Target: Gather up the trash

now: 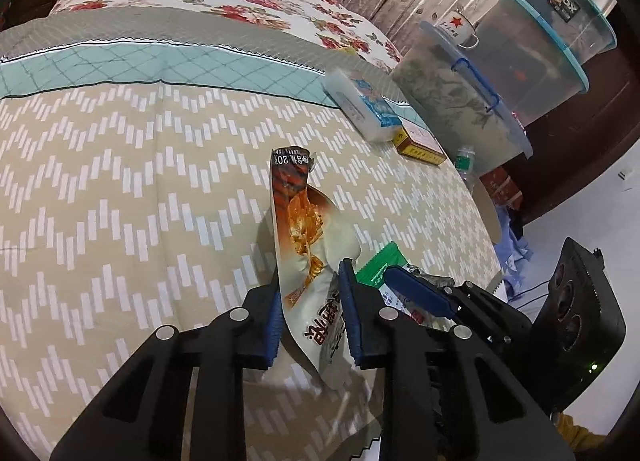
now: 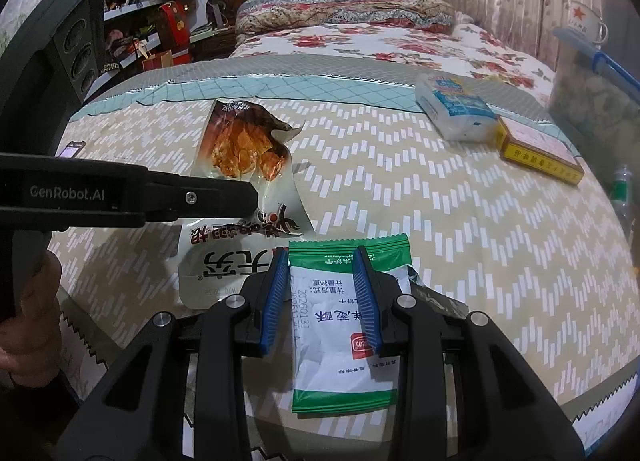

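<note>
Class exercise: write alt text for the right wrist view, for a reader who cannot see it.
The right gripper straddles a green-and-white snack wrapper lying on a patterned bedspread. To its left, the left gripper reaches over an orange-and-white chicken snack wrapper. A tissue pack and a yellow box lie farther right.

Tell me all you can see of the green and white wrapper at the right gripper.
The green and white wrapper is a flat, crinkled plastic snack packet, white in the middle with green serrated ends and printed characters. It sits between the blue pads of the right gripper, which grips it, its far end pointing up the bed. A torn silvery flap sticks out on its right side. Its upper left corner lies close beside the orange and white wrapper; whether they touch is unclear.
</note>
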Action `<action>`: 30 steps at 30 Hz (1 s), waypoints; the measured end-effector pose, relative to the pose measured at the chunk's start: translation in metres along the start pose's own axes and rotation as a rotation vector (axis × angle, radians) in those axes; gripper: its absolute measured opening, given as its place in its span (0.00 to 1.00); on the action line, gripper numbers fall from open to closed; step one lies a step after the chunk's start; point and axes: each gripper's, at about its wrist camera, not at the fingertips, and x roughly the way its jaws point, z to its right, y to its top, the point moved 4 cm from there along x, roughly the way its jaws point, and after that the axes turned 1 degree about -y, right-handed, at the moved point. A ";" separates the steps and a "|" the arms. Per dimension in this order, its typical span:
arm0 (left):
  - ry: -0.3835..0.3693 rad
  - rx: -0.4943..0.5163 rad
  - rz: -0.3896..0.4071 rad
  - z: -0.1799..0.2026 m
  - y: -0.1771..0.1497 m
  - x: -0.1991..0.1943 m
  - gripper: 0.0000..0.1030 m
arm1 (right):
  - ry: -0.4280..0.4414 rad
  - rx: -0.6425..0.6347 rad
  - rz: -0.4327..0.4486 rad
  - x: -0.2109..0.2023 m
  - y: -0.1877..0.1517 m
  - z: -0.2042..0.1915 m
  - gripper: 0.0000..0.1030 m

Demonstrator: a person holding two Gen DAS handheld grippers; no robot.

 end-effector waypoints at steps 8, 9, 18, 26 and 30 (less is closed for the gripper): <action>-0.007 -0.029 0.000 -0.014 -0.001 -0.006 0.23 | 0.015 0.023 0.026 -0.005 0.001 0.004 0.39; -0.008 -0.036 0.002 -0.016 -0.001 -0.008 0.23 | 0.017 0.029 0.037 -0.006 0.001 0.005 0.46; -0.003 -0.055 0.017 -0.026 -0.002 -0.014 0.24 | 0.015 0.071 0.154 -0.032 0.003 0.015 0.58; -0.001 -0.050 0.019 -0.025 -0.002 -0.014 0.24 | -0.045 0.205 0.228 -0.059 0.008 0.057 0.69; 0.002 -0.046 0.019 -0.025 -0.001 -0.014 0.24 | -0.036 0.290 0.202 -0.057 0.003 0.077 0.69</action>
